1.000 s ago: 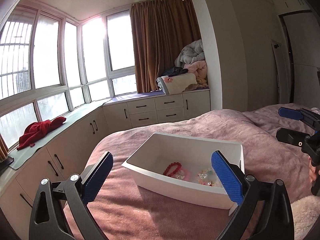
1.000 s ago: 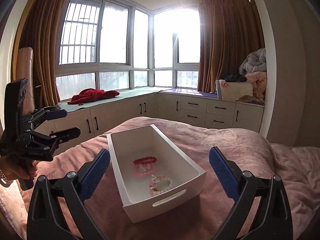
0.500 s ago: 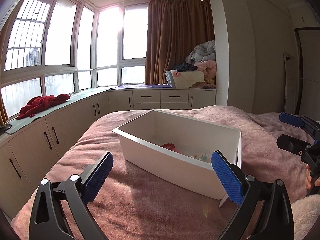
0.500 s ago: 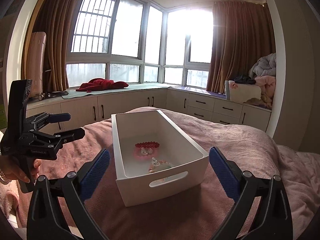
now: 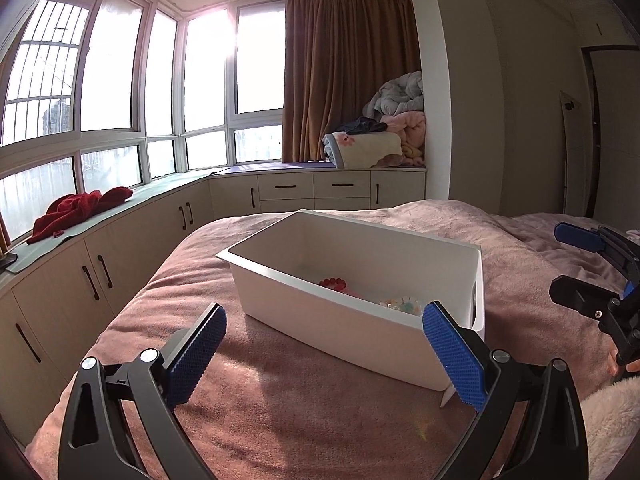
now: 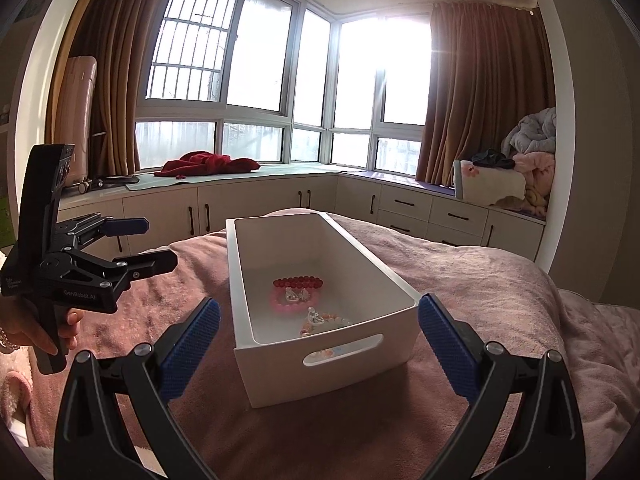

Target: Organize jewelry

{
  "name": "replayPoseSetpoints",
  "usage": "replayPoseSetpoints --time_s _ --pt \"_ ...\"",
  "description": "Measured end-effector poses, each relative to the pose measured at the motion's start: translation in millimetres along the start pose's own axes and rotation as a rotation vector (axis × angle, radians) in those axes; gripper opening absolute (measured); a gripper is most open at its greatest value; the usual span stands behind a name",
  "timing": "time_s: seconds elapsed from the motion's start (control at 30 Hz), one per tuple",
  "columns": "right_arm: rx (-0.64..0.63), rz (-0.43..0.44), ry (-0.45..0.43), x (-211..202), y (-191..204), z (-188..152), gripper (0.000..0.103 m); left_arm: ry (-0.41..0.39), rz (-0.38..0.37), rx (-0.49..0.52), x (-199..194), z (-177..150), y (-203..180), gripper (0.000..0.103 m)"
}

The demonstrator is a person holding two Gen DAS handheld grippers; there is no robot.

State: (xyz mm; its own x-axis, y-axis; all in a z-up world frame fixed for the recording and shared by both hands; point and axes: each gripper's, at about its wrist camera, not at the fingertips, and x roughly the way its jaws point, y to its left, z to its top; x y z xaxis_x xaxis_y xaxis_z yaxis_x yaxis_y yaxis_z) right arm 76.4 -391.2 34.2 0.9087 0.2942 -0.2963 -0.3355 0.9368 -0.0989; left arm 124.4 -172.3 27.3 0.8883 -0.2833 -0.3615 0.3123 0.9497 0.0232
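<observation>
A white plastic bin (image 6: 240,280) stands on the pink bedspread; it also shows in the left wrist view (image 5: 352,340). Inside it lie a red bead bracelet (image 6: 298,281), a pink bracelet (image 6: 280,304) and a pale mixed-bead bracelet (image 6: 320,320). The red bead bracelet (image 5: 332,281) and pale beads (image 5: 402,304) show over the bin wall in the left wrist view. My left gripper (image 5: 324,356) is open and empty, short of the bin's long side. My right gripper (image 6: 320,348) is open and empty in front of the bin's handle end.
The bin sits on a bed with a pink cover (image 6: 480,280). Cabinets (image 6: 260,204) and a window seat run behind it, with a red cloth (image 6: 208,162) and folded blankets (image 6: 516,168) on top. A fluffy pale blanket (image 5: 612,420) lies at the near right.
Both grippers have dropped lower and tilted up, so the bin is seen more from the side. Both stay open and empty. The jewelry in the bin has not moved.
</observation>
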Motion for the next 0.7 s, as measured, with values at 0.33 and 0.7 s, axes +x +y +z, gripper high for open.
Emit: replayPoseSetpoints --time_s 0.33,0.7 --pt "0.004 -0.003 0.000 -1.9 -2.2 -0.6 0.098 0.011 -0.005 0.010 2.6 -0.8 -2.5 0.099" --pt "0.001 0.002 0.013 1.4 -0.3 -1.8 0.098 0.024 -0.007 -0.010 5.8 -2.7 1.0 0.099"
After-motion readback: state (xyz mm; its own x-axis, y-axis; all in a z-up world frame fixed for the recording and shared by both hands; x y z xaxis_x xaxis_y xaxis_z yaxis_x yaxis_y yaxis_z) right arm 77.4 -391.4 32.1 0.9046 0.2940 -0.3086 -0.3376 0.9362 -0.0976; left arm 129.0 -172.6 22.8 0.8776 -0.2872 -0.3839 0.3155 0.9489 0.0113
